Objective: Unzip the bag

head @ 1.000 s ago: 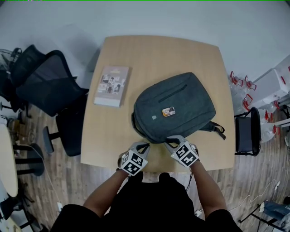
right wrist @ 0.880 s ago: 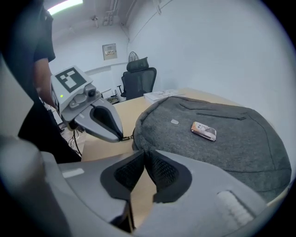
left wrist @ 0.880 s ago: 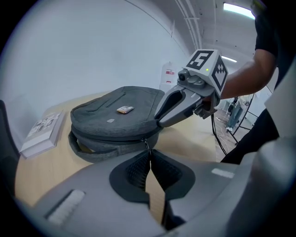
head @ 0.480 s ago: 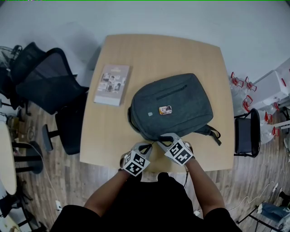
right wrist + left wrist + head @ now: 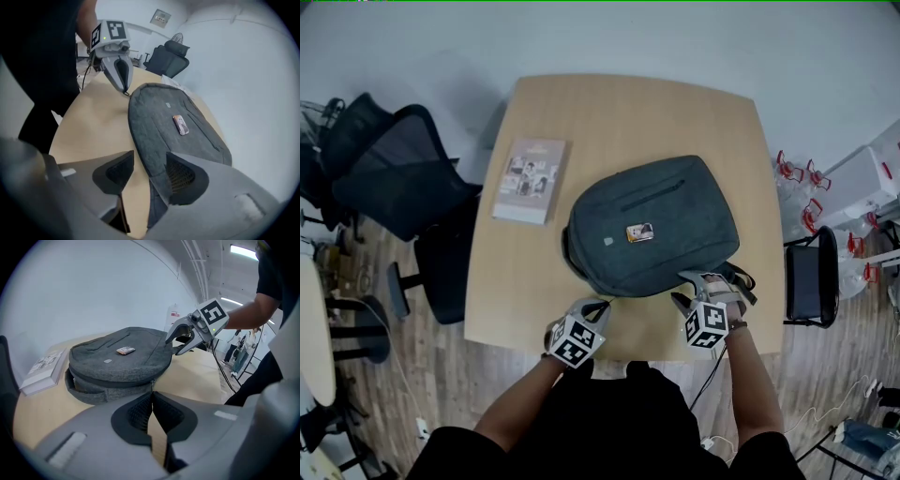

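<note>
Between parted right tongs point(image 5: 149, 169), their view alone shows bag point(image 5: 154, 117).

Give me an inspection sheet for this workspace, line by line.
Surface: light wooden table.
Job's things: grey backpack lying flat, small badge on top; zipper pull at its near edge.
Clutter: book left of the backpack, apart from it.
Tools: left tool shut on the zipper pull; right tool has just been opening, jaws apart, backpack's edge between them, not pinched.
Cables: cable trailing from the right tool.
Surroundings: office chairs at left, wooden floor.
</note>
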`<state>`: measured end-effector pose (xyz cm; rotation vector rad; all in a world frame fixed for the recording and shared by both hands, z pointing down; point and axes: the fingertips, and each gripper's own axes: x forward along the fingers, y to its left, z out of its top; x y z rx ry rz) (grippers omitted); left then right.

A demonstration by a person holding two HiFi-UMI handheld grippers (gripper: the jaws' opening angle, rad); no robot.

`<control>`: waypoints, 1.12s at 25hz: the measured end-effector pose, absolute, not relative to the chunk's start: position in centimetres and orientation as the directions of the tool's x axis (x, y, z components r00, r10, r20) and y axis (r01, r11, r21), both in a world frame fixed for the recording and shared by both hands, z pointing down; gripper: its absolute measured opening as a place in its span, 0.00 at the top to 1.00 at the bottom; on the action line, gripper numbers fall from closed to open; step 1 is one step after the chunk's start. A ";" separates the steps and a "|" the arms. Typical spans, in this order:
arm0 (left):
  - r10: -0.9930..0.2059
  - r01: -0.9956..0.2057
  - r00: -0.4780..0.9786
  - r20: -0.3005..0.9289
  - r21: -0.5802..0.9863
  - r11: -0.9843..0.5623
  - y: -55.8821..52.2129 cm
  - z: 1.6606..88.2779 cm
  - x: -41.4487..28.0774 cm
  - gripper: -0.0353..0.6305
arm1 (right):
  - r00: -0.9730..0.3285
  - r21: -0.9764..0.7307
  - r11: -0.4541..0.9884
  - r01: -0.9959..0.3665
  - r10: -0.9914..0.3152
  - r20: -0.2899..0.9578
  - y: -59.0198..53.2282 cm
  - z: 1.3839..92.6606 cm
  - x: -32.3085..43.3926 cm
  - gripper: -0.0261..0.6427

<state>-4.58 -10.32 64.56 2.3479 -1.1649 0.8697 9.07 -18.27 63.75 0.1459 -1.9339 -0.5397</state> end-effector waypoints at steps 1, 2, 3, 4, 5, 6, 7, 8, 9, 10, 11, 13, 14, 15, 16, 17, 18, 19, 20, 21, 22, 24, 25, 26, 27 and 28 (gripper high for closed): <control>-0.574 -0.808 0.461 0.676 0.054 -0.586 -10.4 64.6 -4.8 0.91 | -0.393 0.449 0.878 0.168 -0.358 0.847 -18.9 64.0 9.8 0.63; -0.574 -0.808 0.457 0.679 0.049 -0.587 -10.6 64.7 -4.9 0.91 | -0.363 0.456 0.869 0.190 -0.370 0.855 -19.6 64.4 10.5 0.61; -0.574 -0.809 0.453 0.682 0.044 -0.587 -10.7 64.7 -5.0 0.91 | -0.335 0.461 0.863 0.205 -0.380 0.862 -20.2 64.7 11.3 0.60; -0.574 -0.809 0.450 0.684 0.040 -0.586 -10.8 64.7 -5.1 0.91 | -0.314 0.464 0.860 0.211 -0.390 0.865 -20.8 65.0 12.0 0.60; -0.575 -0.811 0.446 0.686 0.038 -0.584 -10.9 64.8 -5.3 0.91 | -0.304 0.468 0.860 0.206 -0.399 0.865 -21.3 65.2 12.5 0.61; -0.577 -0.814 0.443 0.686 0.039 -0.580 -11.0 64.8 -5.4 0.91 | -0.305 0.472 0.861 0.190 -0.405 0.862 -21.7 65.3 12.8 0.64; -0.579 -0.818 0.440 0.686 0.040 -0.574 -11.0 64.7 -5.6 0.91 | -0.314 0.475 0.864 0.170 -0.410 0.857 -21.9 65.2 12.9 0.70; -0.582 -0.822 0.436 0.687 0.040 -0.568 -11.0 64.7 -5.6 0.91 | -0.321 0.473 0.868 0.151 -0.409 0.854 -21.9 65.2 12.9 0.72; -0.586 -0.827 0.429 0.688 0.038 -0.561 -11.0 64.7 -5.8 0.91 | -0.323 0.468 0.872 0.141 -0.406 0.855 -21.8 65.2 12.8 0.74; -0.590 -0.834 0.421 0.688 0.038 -0.551 -11.0 64.8 -6.0 0.91 | -0.324 0.466 0.874 0.138 -0.405 0.855 -21.7 65.2 12.6 0.75; -0.596 -0.842 0.412 0.689 0.039 -0.537 -11.0 64.8 -6.2 0.91 | -0.325 0.466 0.874 0.139 -0.405 0.855 -21.5 65.2 12.4 0.77; -0.610 -0.862 0.392 0.689 0.042 -0.505 -11.2 65.0 -7.1 0.91 | -0.334 0.469 0.872 0.137 -0.405 0.851 -21.1 65.2 11.7 0.81; -0.617 -0.870 0.382 0.688 0.044 -0.490 -11.2 65.2 -7.6 0.91 | -0.341 0.468 0.874 0.131 -0.404 0.849 -20.8 65.2 11.3 0.82; -0.621 -0.877 0.374 0.689 0.046 -0.478 -11.3 65.3 -8.0 0.91 | -0.350 0.465 0.877 0.121 -0.400 0.847 -20.4 65.2 10.8 0.83; -0.623 -0.881 0.367 0.691 0.044 -0.470 -11.4 65.3 -8.4 0.91 | -0.359 0.459 0.882 0.105 -0.397 0.845 -20.0 65.2 10.3 0.84; -0.624 -0.883 0.360 0.693 0.037 -0.467 -11.4 65.3 -8.8 0.91 | -0.367 0.452 0.888 0.081 -0.395 0.842 -19.7 65.1 9.8 0.84; -0.625 -0.882 0.355 0.695 0.028 -0.469 -11.4 65.2 -8.9 0.91 | -0.372 0.444 0.895 0.047 -0.397 0.839 -19.5 65.1 9.5 0.85; -0.625 -0.880 0.352 0.697 0.020 -0.474 -11.3 65.2 -9.0 0.91 | -0.373 0.434 0.901 0.009 -0.400 0.837 -19.4 65.2 9.2 0.85; -0.623 -0.877 0.352 0.698 0.014 -0.480 -11.2 65.2 -9.0 0.91 | -0.373 0.424 0.905 -0.027 -0.403 0.836 -19.3 65.3 9.1 0.85; -0.621 -0.874 0.353 0.700 0.010 -0.486 -11.0 65.2 -8.9 0.91 | -0.373 0.415 0.908 -0.055 -0.405 0.835 -19.3 65.3 9.0 0.86; -0.617 -0.870 0.357 0.701 0.010 -0.492 -10.8 65.2 -8.6 0.90 | -0.372 0.409 0.909 -0.073 -0.406 0.835 -19.3 65.4 8.9 0.86; -0.616 -0.866 0.370 0.695 0.019 -0.499 -10.8 65.3 -7.8 0.90 | -0.372 0.407 0.910 -0.082 -0.406 0.835 -19.2 65.3 8.8 0.86; -0.617 -0.868 0.373 0.693 0.025 -0.496 -10.9 65.4 -7.6 0.90 | -0.372 0.407 0.910 -0.081 -0.406 0.835 -19.2 65.3 8.8 0.86; -0.619 -0.872 0.374 0.691 0.033 -0.489 -10.9 65.4 -7.5 0.90 | -0.371 0.406 0.910 -0.080 -0.406 0.835 -19.2 65.3 8.8 0.86; -0.621 -0.875 0.376 0.688 0.043 -0.482 -11.0 65.4 -7.5 0.90 | -0.371 0.404 0.911 -0.082 -0.404 0.836 -19.2 65.3 8.8 0.86; -0.622 -0.876 0.380 0.685 0.052 -0.479 -11.0 65.4 -7.4 0.90 | -0.370 0.403 0.911 -0.085 -0.404 0.836 -19.2 65.3 8.8 0.86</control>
